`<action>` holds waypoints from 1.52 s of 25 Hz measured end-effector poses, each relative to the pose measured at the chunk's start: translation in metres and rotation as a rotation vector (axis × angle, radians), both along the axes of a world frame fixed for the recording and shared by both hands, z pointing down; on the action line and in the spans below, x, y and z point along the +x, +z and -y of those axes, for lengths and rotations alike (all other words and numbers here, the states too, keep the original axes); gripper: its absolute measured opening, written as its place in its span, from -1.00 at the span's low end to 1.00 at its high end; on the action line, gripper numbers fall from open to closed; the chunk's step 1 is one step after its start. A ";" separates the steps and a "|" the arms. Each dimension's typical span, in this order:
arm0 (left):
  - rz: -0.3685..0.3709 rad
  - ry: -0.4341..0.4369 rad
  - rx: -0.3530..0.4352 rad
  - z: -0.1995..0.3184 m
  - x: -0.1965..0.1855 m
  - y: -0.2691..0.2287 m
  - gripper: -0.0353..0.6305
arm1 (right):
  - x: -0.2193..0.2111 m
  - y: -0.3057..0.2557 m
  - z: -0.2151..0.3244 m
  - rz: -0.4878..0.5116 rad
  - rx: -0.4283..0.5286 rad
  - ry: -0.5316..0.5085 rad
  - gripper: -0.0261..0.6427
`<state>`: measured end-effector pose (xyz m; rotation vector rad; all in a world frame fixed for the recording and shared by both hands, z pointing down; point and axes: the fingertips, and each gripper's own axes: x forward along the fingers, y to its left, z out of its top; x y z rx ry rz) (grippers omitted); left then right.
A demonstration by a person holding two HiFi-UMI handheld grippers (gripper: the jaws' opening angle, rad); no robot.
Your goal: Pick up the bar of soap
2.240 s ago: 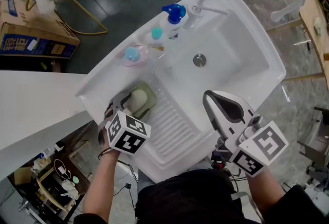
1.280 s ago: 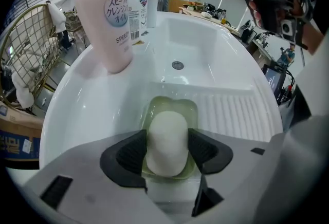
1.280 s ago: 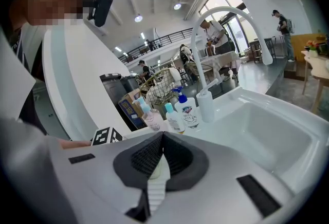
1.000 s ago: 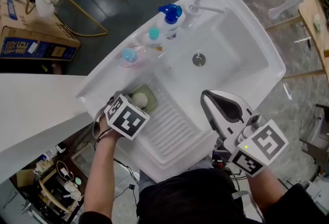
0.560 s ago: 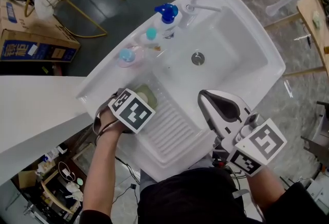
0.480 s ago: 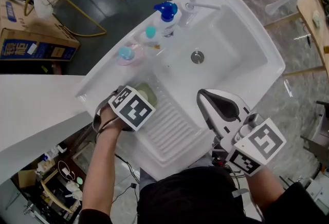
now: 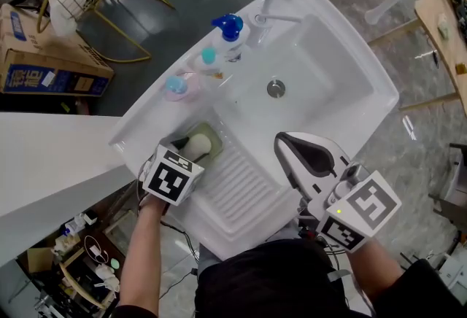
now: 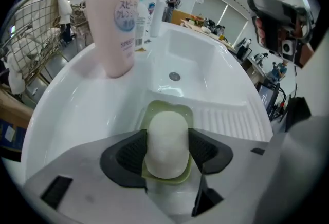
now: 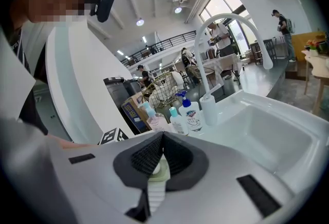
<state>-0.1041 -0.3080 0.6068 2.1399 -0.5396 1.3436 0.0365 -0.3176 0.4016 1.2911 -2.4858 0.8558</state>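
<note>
The left gripper (image 8: 165,138) is clenched on the bar of soap (image 7: 195,143). The soap seems not yet lifted from its green dish (image 8: 169,111) on the white sink (image 7: 328,83), so the lifting remains. The right gripper (image 9: 157,141) is closed and empty. Around is a dark floor with a cardboard box (image 7: 44,54).

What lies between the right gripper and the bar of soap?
The white ribbed drainboard lies between the right gripper and the bar of soap, and nothing stands on that stretch. The head view shows it.
</note>
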 end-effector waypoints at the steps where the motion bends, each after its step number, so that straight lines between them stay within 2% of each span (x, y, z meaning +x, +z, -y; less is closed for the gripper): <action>1: -0.019 -0.017 -0.002 0.002 0.000 -0.003 -0.13 | 0.001 -0.001 0.000 0.000 0.003 0.001 -0.91; 4: -0.062 -0.061 0.020 0.005 -0.001 -0.014 -0.13 | 0.000 -0.003 -0.002 0.001 0.011 -0.001 -0.91; 10: -0.143 -0.147 0.113 0.007 -0.002 -0.051 -0.13 | 0.002 -0.009 -0.002 0.002 0.030 -0.004 -0.91; 15: -0.177 -0.201 0.220 0.013 -0.002 -0.084 -0.13 | 0.008 -0.021 0.000 -0.006 0.061 -0.007 -0.91; 23: -0.311 -0.365 0.368 0.008 -0.008 -0.144 -0.13 | 0.021 -0.041 -0.003 -0.012 0.112 0.001 -0.91; 31: -0.417 -0.510 0.595 -0.008 -0.030 -0.213 -0.13 | 0.029 -0.057 -0.018 0.005 0.152 -0.017 -0.91; 38: -0.527 -0.601 0.685 -0.041 -0.040 -0.256 -0.13 | 0.030 -0.063 -0.028 0.019 0.162 -0.033 -0.91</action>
